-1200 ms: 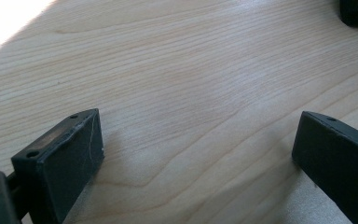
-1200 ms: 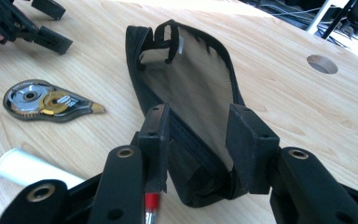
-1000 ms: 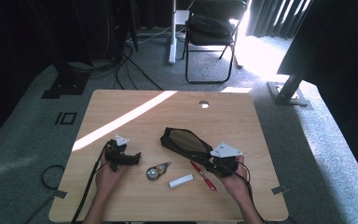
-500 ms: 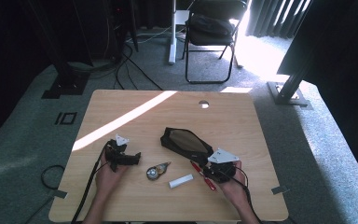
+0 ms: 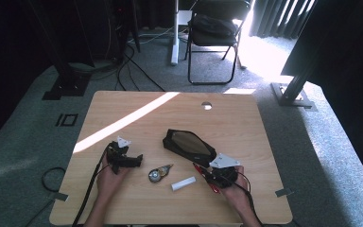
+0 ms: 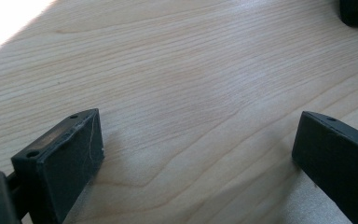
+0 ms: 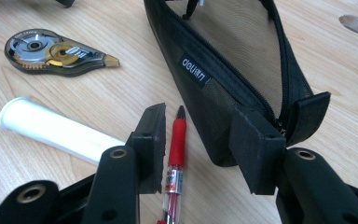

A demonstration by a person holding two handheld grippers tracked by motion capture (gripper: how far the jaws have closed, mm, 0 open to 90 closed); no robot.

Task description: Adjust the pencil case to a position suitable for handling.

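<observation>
1. Right gripper view: the right tongs (image 7: 200, 154) are spread open and stand over the red pen (image 7: 177, 140), which lies flat on the counter (image 7: 121, 93) between the two jaws, its tip pointing toward the black mesh pencil case (image 7: 223, 79).
2. The pen lies just beside the case's near end. One jaw sits beside the pen's barrel and the other rests against or just in front of the case by its zip; nothing is gripped yet.
3. The step in hand looks like the reach for the pen, probably to put it into the case, whose zip stands open.
4. Next move, as I judge it: lower and close on the barrel without catching the case's fabric, then lift.
5. The white tube (image 7: 56, 130) and the correction tape roller (image 7: 56, 52) lie to the pen's other side, apart from it.
6. High view: the left tongs (image 5: 137, 160) rest open above bare counter, holding nothing, well apart from the pen (image 5: 206, 178).
</observation>
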